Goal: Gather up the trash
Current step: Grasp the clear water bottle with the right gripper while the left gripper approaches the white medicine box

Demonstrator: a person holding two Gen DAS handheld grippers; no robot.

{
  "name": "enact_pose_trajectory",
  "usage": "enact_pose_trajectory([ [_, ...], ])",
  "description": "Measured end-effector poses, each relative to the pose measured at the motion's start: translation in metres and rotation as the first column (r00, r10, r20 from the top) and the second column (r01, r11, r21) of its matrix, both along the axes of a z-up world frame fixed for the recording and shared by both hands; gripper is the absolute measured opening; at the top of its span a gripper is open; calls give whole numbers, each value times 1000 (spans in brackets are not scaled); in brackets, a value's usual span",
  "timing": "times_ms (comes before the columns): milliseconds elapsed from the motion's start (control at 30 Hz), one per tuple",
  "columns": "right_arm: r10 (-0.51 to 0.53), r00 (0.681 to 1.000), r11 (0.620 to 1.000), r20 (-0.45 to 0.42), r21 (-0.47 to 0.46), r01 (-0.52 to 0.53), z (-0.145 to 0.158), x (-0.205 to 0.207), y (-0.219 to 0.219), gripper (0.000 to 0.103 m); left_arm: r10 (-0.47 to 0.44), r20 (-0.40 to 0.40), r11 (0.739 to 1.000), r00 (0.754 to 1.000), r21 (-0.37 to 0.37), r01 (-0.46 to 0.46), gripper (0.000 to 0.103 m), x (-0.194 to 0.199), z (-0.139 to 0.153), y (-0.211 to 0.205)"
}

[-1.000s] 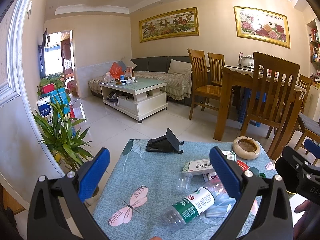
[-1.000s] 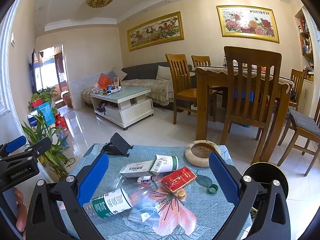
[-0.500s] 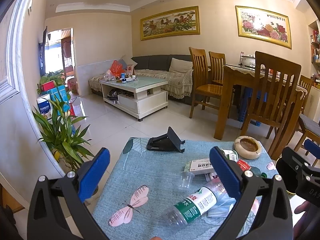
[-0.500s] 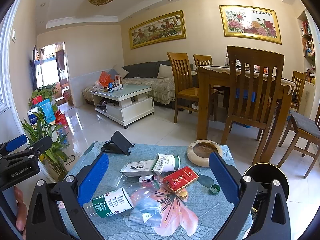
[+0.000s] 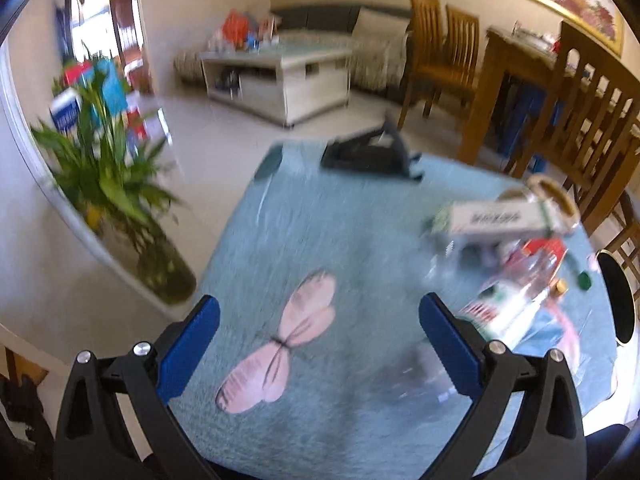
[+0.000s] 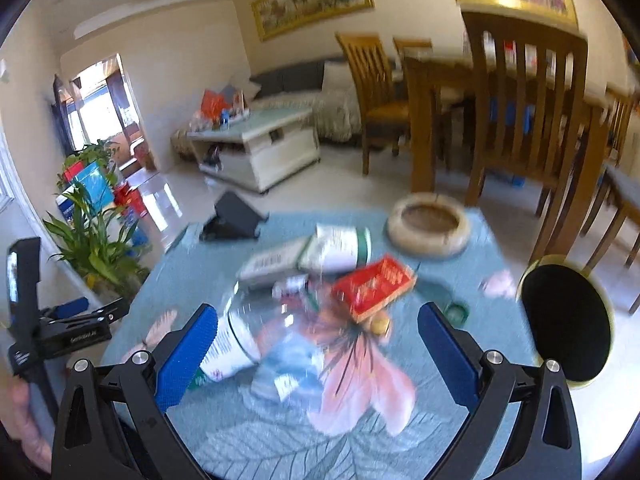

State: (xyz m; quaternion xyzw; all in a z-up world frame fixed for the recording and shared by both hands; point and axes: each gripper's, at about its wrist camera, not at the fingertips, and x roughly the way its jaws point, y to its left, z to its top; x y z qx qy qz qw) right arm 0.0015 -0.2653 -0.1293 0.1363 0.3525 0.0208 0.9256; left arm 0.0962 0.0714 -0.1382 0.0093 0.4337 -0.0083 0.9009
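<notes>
Both views are motion-blurred. Nearest, the left tongs (image 5: pixel 318 340) are spread wide w/ nothing between the blue pads, above a pink butterfly print (image 5: pixel 280 344) on the table (image 5: pixel 320 232), which has a teal cloth. The right tongs (image 6: pixel 316 344) are also wide open & empty, above the trash pile. Just past the right tongs' left pad lies a clear plastic bottle (image 6: pixel 244 336) on its side w/ a white-and-green label, touching a crumpled clear wrapper (image 6: pixel 284 376) on a big pink flower print (image 6: pixel 360 368). Beyond it: a red packet (image 6: pixel 374 286), a small gold cap (image 6: pixel 380 323) & a green cap (image 6: pixel 456 312) to its right. Behind those, a white carton (image 6: pixel 276 262) and a white-and-green cylinder (image 6: pixel 340 248) on its side, touching each other. Farther back, a round beige ashtray (image 6: pixel 428 224) near the table's far right edge, and a black folding stand (image 6: pixel 232 216) at the far left edge. A black round bin (image 6: pixel 564 320) w/ gold rim sits on the floor just right of the table. A potted plant (image 5: pixel 108 184) stands left of the table. Far off: dining chairs (image 6: pixel 524 108), a white coffee table (image 6: pixel 260 148), a sofa (image 6: pixel 304 92).
</notes>
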Motion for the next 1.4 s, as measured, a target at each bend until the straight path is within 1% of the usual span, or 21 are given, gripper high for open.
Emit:
enact_pose_trajectory([
  [133, -22, 998, 998, -55, 55, 25, -18, 3, -16, 100, 24, 4, 1000, 1000, 11, -24, 100, 3, -12, 18],
  [233, 6, 997, 990, -72, 138, 4, -23, 6, -21, 100, 42, -1, 999, 999, -1, -42, 100, 5, -14, 28],
  [333, 49, 995, 968, -84, 248, -27, -31, 12, -24, 100, 28, 14, 998, 1000, -55, -27, 100, 5, -14, 39],
  [400, 113, 991, 910, -74, 407, -73, -36, 17, -26, 100, 12, 27, 993, 1000, -116, -9, 100, 4, -15, 46],
  [433, 157, 986, 861, -63, 498, -105, -39, 20, -24, 100, 17, 28, 991, 999, -134, -13, 100, 5, -16, 49],
  [467, 217, 975, 778, -44, 611, -146, -45, 25, -18, 100, 28, 28, 989, 999, -143, -24, 100, 5, -18, 52],
  [500, 258, 966, 709, -28, 684, -170, -50, 28, -11, 100, 36, 28, 988, 999, -151, -31, 100, 6, -19, 55],
  [567, 319, 947, 595, -39, 786, -168, -68, 36, 13, 100, 40, 22, 982, 999, -186, -35, 100, 8, -24, 61],
  [633, 344, 935, 550, -88, 826, -125, -88, 42, 33, 100, 67, 26, 980, 997, -188, -61, 100, 9, -28, 67],
  [667, 343, 930, 539, -132, 838, -80, -101, 45, 44, 100, 72, 32, 982, 997, -175, -66, 100, 9, -29, 68],
  [733, 313, 927, 559, -205, 829, -5, -113, 48, 56, 100, 76, 44, 987, 996, -144, -69, 100, 8, -31, 67],
  [833, 232, 932, 655, -278, 753, 62, -115, 56, 74, 100, 97, 59, 988, 993, -129, -89, 100, 6, -35, 71],
  [867, 189, 934, 698, -304, 711, 90, -113, 60, 79, 100, 105, 65, 987, 992, -132, -96, 100, 5, -36, 72],
  [900, 155, 933, 729, -324, 675, 113, -114, 63, 82, 100, 112, 72, 985, 991, -138, -101, 100, 5, -37, 74],
  [967, 119, 933, 756, -340, 640, 137, -116, 71, 90, 99, 120, 81, 982, 990, -153, -106, 100, 3, -38, 77],
  [1067, 59, 942, 819, -332, 556, 144, -107, 80, 104, 88, 126, 112, 982, 986, -154, -108, 100, 0, -39, 79],
  [1133, 52, 938, 829, -343, 539, 151, -108, 86, 111, 77, 120, 123, 984, 985, -150, -101, 100, -1, -39, 78],
  [1233, 89, 939, 828, -333, 549, 116, -109, 92, 119, 75, 63, 100, 984, 993, -172, -45, 100, 1, -39, 77],
  [1267, 101, 942, 827, -321, 553, 100, -108, 92, 119, 72, 52, 101, 985, 994, -172, -34, 100, 1, -38, 77],
  [1333, 114, 943, 825, -313, 559, 86, -112, 88, 114, 70, 38, 105, 988, 994, -151, -22, 100, 1, -37, 76],
  [1400, 129, 945, 815, -301, 575, 72, -114, 82, 107, 69, 29, 97, 987, 995, -159, -13, 100, 2, -38, 76],
])
